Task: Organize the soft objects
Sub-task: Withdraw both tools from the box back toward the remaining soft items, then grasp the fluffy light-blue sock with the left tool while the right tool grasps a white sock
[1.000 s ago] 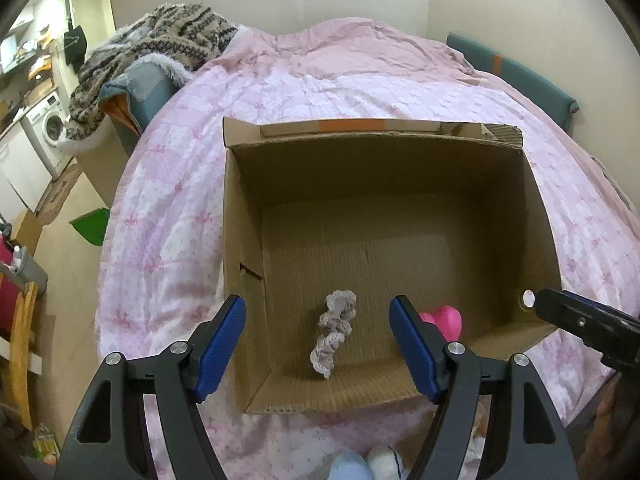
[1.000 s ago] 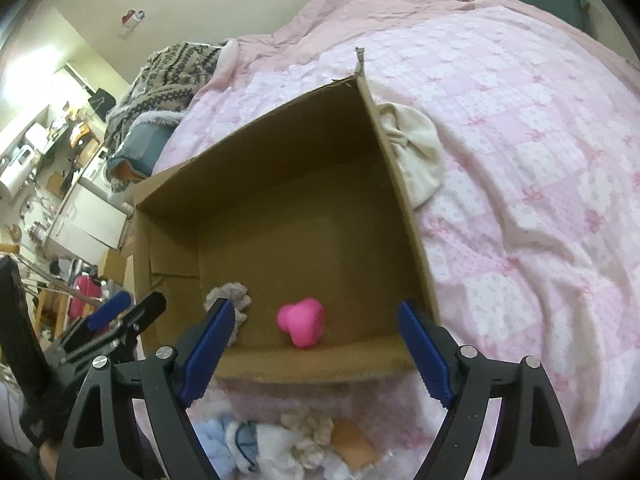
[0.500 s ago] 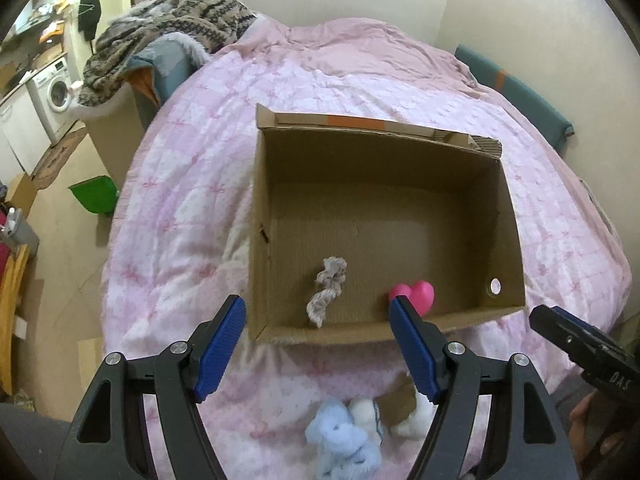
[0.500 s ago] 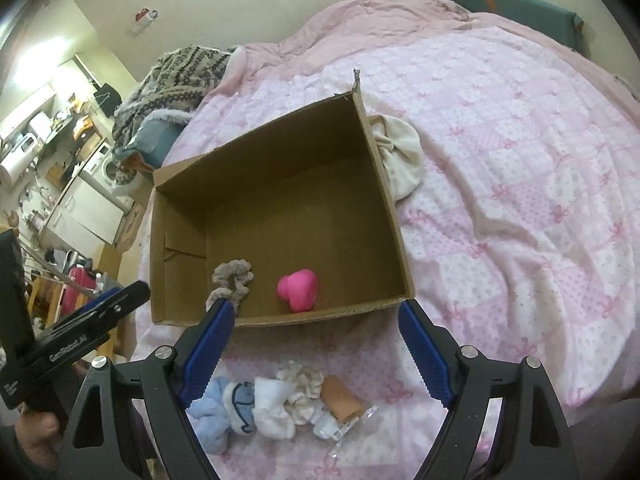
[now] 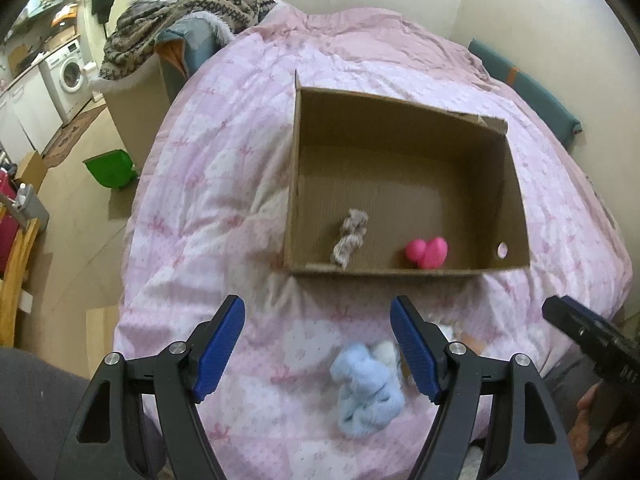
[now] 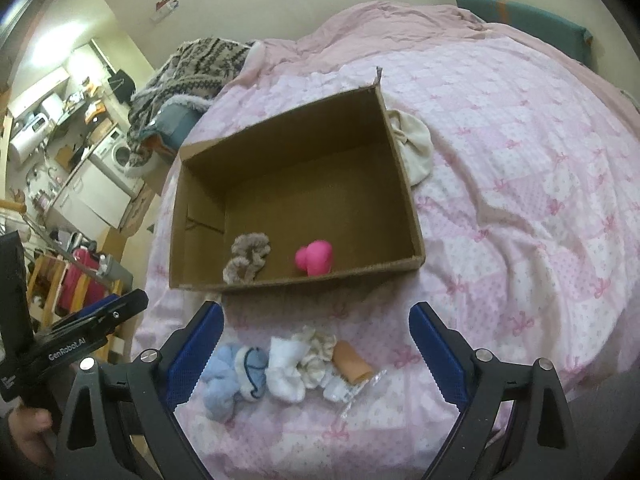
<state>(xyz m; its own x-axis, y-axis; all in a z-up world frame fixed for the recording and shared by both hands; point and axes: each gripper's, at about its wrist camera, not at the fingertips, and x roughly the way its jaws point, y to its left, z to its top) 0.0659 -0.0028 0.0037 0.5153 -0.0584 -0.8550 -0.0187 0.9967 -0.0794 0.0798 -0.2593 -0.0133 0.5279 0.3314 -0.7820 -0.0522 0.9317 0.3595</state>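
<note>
An open cardboard box sits on the pink quilt. Inside it, near the front wall, lie a grey scrunchie and a pink heart-shaped soft toy. In front of the box is a small pile: a light blue fluffy piece, white socks, a cream scrunchie and a tan roll. My left gripper hovers open above the blue piece. My right gripper hangs over the pile, its jaws opening with nothing gripped between them.
A cream cloth lies against the box's right wall. A patterned blanket heap sits at the bed's far left corner. The bed edge drops to the floor on the left, where a green bin stands. Clear wrapping lies by the tan roll.
Both grippers have drawn back from over the box towards the bed's near edge, and the pile has come into view under them. The right jaws have spread wider.
</note>
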